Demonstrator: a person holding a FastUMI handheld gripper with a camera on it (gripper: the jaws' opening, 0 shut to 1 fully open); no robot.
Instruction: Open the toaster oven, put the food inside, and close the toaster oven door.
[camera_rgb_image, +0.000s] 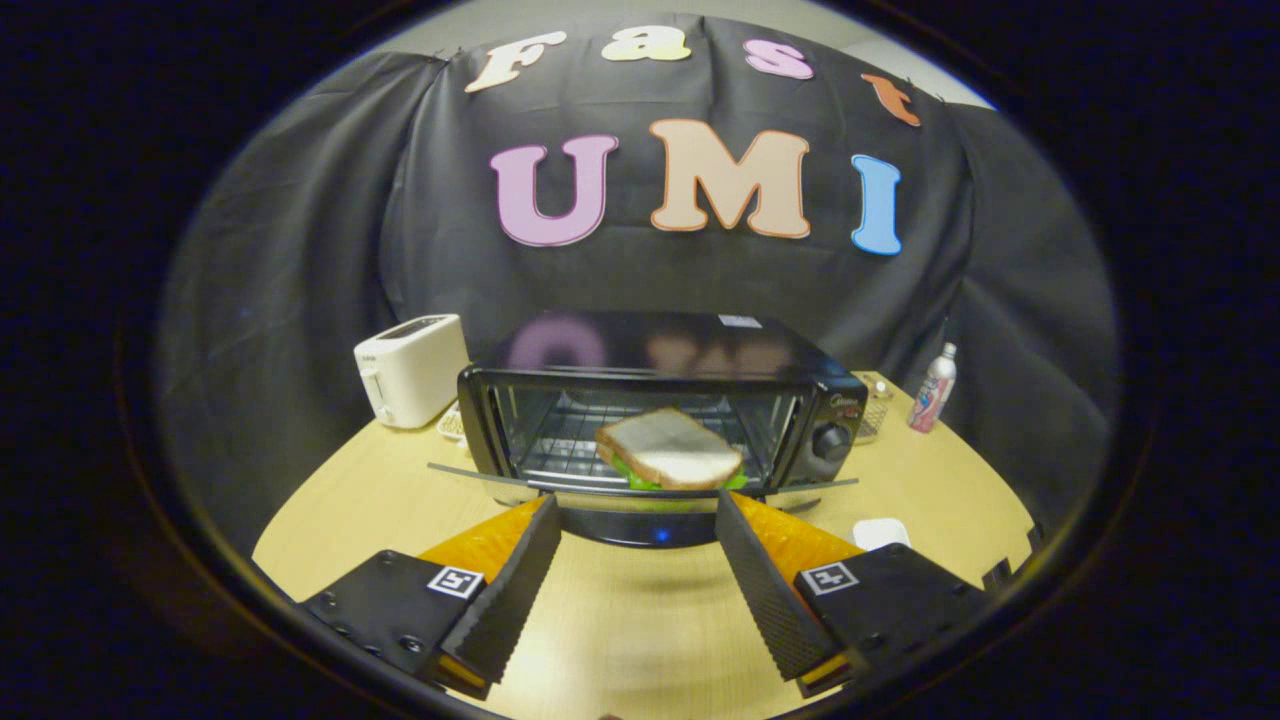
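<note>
A black toaster oven (650, 350) stands on the wooden table (330, 500) with its glass door (640, 492) swung down flat toward me. A sandwich (668, 448) of white bread with green lettuce rests at the front of the wire rack, partly over the door's hinge edge. My gripper (638, 515) is open, its fingers spread wide just short of the lowered door, one to each side of the sandwich and apart from it. Nothing is between the fingers.
A white pop-up toaster (410, 368) stands left of the oven. A small glass (876, 408) and a pink-and-white bottle (933, 388) stand to its right. A small white object (880, 532) lies on the table near the right finger. Black cloth hangs behind the table.
</note>
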